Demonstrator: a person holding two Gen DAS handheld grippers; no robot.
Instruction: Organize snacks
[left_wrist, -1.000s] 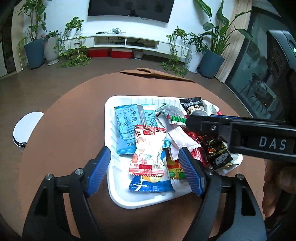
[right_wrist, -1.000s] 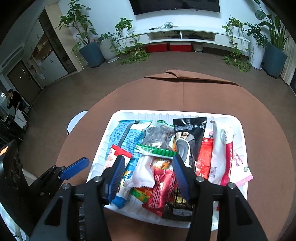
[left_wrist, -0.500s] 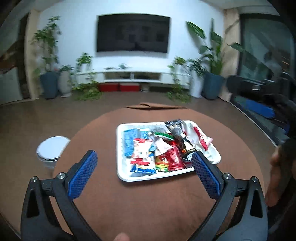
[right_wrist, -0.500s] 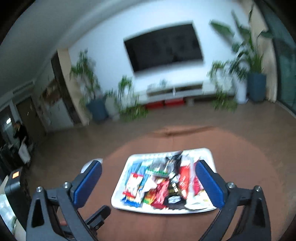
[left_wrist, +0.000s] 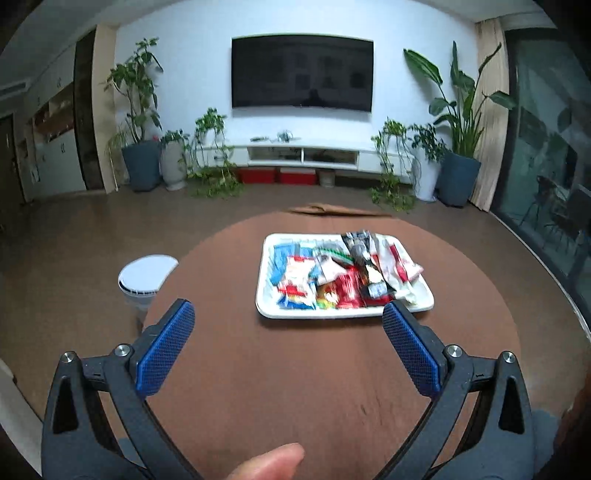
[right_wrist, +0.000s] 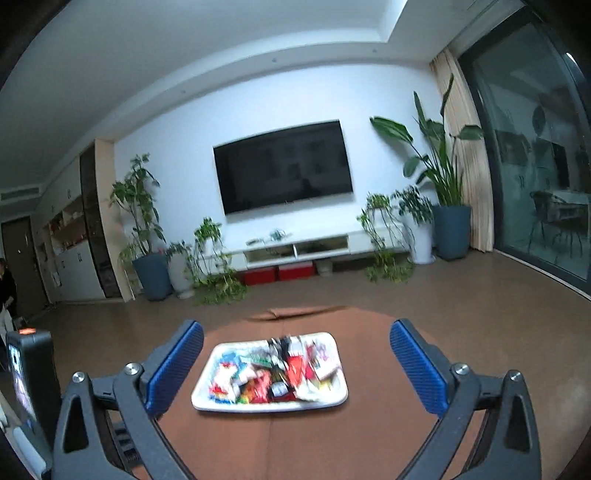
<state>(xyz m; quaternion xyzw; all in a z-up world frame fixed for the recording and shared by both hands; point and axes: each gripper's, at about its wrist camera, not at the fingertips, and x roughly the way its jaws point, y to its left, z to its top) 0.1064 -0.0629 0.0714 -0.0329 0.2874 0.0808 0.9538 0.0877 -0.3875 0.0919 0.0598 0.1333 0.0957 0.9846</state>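
A white tray (left_wrist: 266, 295) full of mixed snack packets (left_wrist: 343, 273) sits on a round brown table (left_wrist: 295, 387). It also shows in the right wrist view (right_wrist: 207, 400), with the packets (right_wrist: 273, 373) piled in it. My left gripper (left_wrist: 288, 325) is wide open and empty, held back from the tray's near edge. My right gripper (right_wrist: 295, 354) is wide open and empty, higher and farther back, with the tray between its blue pads. A fingertip (left_wrist: 269, 463) shows at the bottom of the left wrist view.
A white round stool (left_wrist: 146, 275) stands left of the table. A folded brown flap (left_wrist: 332, 210) lies at the table's far edge. Beyond are a TV wall, a low white cabinet (left_wrist: 295, 153) and potted plants. A dark device (right_wrist: 26, 369) is at the left.
Both grippers have pulled back and up from the tray and opened wide. The tray now looks small and far. The right gripper no longer shows in the left wrist view.
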